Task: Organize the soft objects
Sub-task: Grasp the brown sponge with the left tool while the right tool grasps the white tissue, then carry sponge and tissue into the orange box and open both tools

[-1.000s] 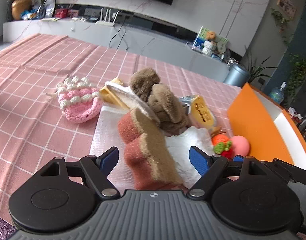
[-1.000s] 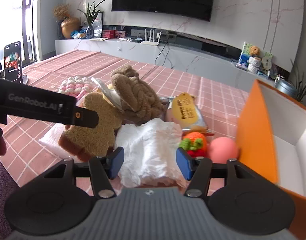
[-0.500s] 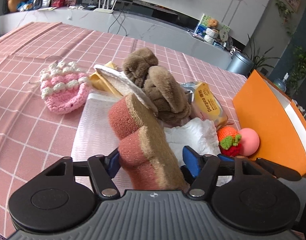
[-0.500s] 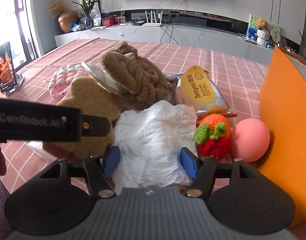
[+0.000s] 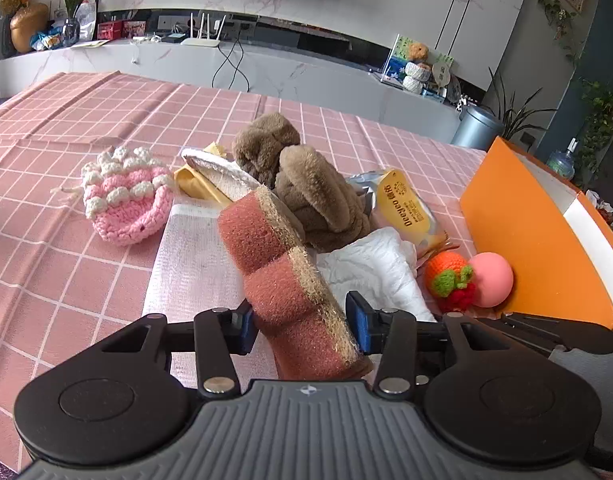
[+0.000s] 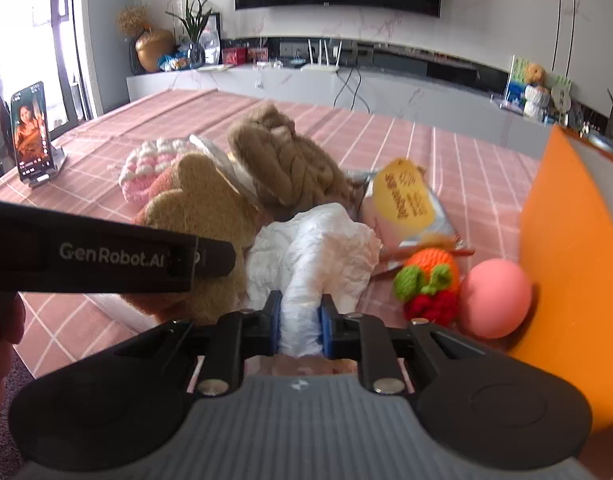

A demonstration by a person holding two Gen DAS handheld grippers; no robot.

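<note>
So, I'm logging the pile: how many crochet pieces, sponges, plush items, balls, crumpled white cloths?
Crochet pieces: 2, pink pouch and orange fruit
sponge: 1, in left claw
plush item: 1
ball: 1
crumpled white cloth: 1, in right claw
Total: 6

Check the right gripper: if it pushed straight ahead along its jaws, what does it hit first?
Likely the brown plush toy. The right gripper is already shut on the white crumpled cloth, and the plush lies just beyond that cloth; depth is unclear.
</note>
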